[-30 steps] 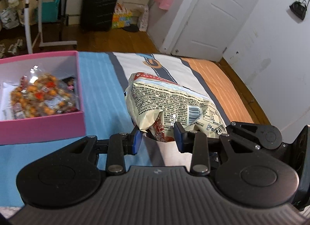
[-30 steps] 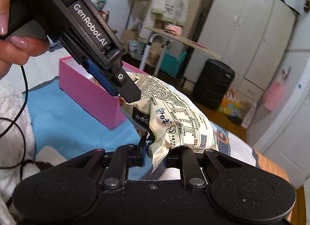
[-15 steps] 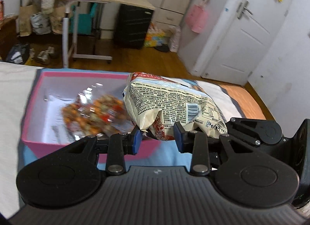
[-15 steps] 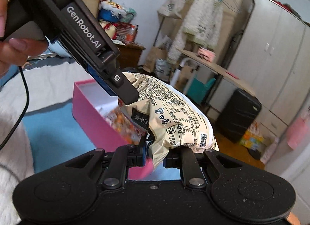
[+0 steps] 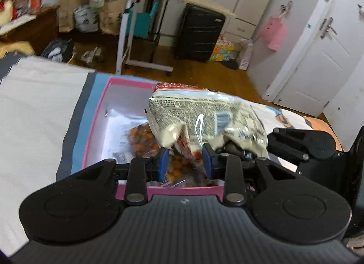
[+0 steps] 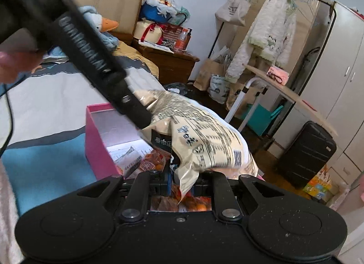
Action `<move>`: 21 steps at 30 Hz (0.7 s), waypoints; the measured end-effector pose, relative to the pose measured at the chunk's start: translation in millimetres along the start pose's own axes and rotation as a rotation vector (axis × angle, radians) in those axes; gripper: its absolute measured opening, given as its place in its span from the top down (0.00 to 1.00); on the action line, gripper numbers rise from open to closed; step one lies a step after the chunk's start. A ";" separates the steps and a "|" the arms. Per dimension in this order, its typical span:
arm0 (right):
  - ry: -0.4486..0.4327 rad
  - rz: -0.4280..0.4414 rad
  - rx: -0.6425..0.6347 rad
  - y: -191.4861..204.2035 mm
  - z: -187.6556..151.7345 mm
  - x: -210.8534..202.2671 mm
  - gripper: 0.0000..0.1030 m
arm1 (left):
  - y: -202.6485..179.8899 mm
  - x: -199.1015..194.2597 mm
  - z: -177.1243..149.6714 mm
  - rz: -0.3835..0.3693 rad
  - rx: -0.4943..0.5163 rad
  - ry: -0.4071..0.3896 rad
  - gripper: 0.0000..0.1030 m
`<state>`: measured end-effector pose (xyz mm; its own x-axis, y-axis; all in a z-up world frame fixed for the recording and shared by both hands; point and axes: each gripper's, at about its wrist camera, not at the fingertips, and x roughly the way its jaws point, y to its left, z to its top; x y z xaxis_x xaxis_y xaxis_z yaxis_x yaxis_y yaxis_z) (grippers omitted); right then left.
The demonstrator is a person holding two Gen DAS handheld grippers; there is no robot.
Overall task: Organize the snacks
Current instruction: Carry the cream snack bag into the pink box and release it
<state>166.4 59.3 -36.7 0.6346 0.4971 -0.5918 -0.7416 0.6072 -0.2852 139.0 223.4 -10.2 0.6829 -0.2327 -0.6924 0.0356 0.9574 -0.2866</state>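
Note:
A cream snack bag with black print (image 5: 204, 118) hangs over the open pink box (image 5: 93, 127). My left gripper (image 5: 185, 161) is shut on its near edge. My right gripper (image 6: 182, 184) is shut on another edge of the same bag (image 6: 204, 141). The box (image 6: 95, 141) holds a clear bag of orange snacks (image 5: 145, 139) and some printed paper (image 6: 127, 152). The left gripper's body (image 6: 91, 55) crosses the right wrist view from the upper left and touches the bag's far end.
The box sits on a bed with a white, grey and blue cover (image 5: 38, 109). Beyond the bed edge are a wooden floor, a rolling side table (image 5: 175, 0), a black suitcase (image 5: 200, 32) and a white door (image 5: 318, 64). A headboard and nightstand (image 6: 168, 59) stand at the far end.
Both grippers have carried the bag leftward from the bare bed cover to above the pink box. The grip on the bag is unchanged.

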 end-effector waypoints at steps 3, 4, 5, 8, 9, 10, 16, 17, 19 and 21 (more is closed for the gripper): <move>-0.051 0.044 -0.021 4.6 7.7 0.5 0.95 | 8.3 8.9 -0.8 -0.028 -0.020 0.039 0.75; -0.025 0.058 -0.015 7.0 12.1 3.9 0.96 | 7.4 10.8 -1.4 0.005 -0.010 0.033 0.75; -0.018 0.043 -0.019 10.6 13.4 4.6 0.96 | 6.3 13.5 -1.9 0.042 0.010 0.025 0.75; 0.018 0.062 0.007 13.9 9.7 3.1 0.95 | 9.8 17.5 -5.1 0.023 -0.021 0.040 0.75; 0.030 0.076 0.037 11.9 6.7 0.9 0.95 | 10.4 17.6 -6.2 0.018 -0.031 0.044 0.75; 0.043 0.088 0.070 9.0 3.1 -1.8 0.94 | 10.5 17.8 -7.3 0.024 -0.032 0.044 0.75; 0.022 0.081 0.273 -10.7 -25.2 -45.4 0.78 | -3.5 5.3 -11.2 0.036 0.007 0.009 0.75; 0.006 0.068 0.305 -15.1 -29.6 -55.5 0.75 | -6.6 1.9 -12.0 0.033 0.006 0.000 0.75; -0.012 0.038 0.357 -23.7 -36.4 -71.1 0.74 | -14.5 -0.8 -11.4 0.031 0.004 0.001 0.75; -0.004 0.033 0.412 -34.2 -40.6 -82.9 0.73 | -24.8 -3.3 -11.5 0.025 0.005 0.003 0.74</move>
<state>130.3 -27.8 -8.5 0.6132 0.5227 -0.5923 -0.6132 0.7876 0.0602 127.4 198.5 -8.4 0.6812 -0.2092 -0.7016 0.0218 0.9637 -0.2661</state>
